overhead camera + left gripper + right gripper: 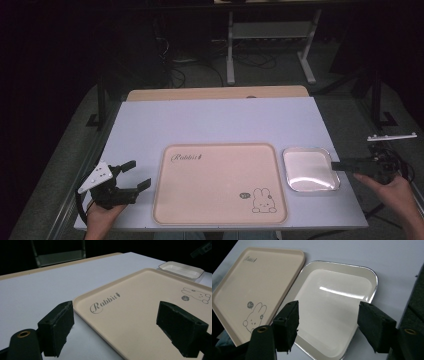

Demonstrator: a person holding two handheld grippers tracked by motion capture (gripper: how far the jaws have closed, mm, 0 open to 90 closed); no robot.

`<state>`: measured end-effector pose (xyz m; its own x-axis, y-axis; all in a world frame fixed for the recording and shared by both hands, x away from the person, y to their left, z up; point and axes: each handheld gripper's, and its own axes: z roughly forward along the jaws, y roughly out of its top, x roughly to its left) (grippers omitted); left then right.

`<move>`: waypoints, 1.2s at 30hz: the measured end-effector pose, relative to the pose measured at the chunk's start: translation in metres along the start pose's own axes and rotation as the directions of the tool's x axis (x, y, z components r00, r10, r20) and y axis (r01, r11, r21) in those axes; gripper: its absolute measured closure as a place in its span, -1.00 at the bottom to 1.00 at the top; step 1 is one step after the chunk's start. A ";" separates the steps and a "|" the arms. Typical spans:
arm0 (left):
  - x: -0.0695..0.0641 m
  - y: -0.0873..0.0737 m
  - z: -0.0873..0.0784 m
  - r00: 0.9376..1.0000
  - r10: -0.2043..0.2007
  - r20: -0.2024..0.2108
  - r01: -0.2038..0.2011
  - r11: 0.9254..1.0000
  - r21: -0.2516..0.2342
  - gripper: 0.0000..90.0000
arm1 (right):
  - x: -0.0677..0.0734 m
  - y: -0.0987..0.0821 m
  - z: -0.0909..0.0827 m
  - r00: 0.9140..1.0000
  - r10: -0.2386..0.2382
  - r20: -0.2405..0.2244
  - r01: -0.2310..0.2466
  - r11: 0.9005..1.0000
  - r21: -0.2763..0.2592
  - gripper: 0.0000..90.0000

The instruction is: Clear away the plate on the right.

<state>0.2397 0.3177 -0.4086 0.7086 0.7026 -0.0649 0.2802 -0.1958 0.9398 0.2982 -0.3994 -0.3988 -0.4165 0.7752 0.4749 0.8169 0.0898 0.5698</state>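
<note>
The small white dish [311, 170] is a shallow, rounded-rectangle tray with a thin shiny rim and a glossy, empty inside that throws back a bright streak of light. It lies flat on the pale table near its right edge, just beside the right side of the beige tray [220, 182]; their rims run parallel and seem to touch or nearly touch, though the gap is hard to judge. The beige tray, printed with "Rabbit" and a small rabbit drawing, also lies flat and empty.
</note>
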 end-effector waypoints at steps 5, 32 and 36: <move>0.001 0.000 -0.001 1.000 0.000 -0.001 0.000 1.000 0.000 -0.68 | -0.013 0.004 0.004 0.999 0.053 0.013 -0.053 0.998 0.041 -0.18; 0.002 -0.001 0.000 1.000 0.000 0.000 0.000 1.000 0.004 -0.68 | -0.037 0.015 0.018 0.983 0.185 0.022 -0.186 0.968 0.167 0.24; 0.002 -0.001 0.001 1.000 -0.002 0.000 0.002 1.000 0.004 -0.68 | -0.042 0.015 0.019 0.977 0.212 -0.002 -0.209 0.962 0.176 0.28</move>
<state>0.2410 0.3186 -0.4097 0.7080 0.7031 -0.0662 0.2841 -0.1977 0.9382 0.3354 -0.4191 -0.4232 -0.2344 0.7754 0.5863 0.9429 0.0346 0.3312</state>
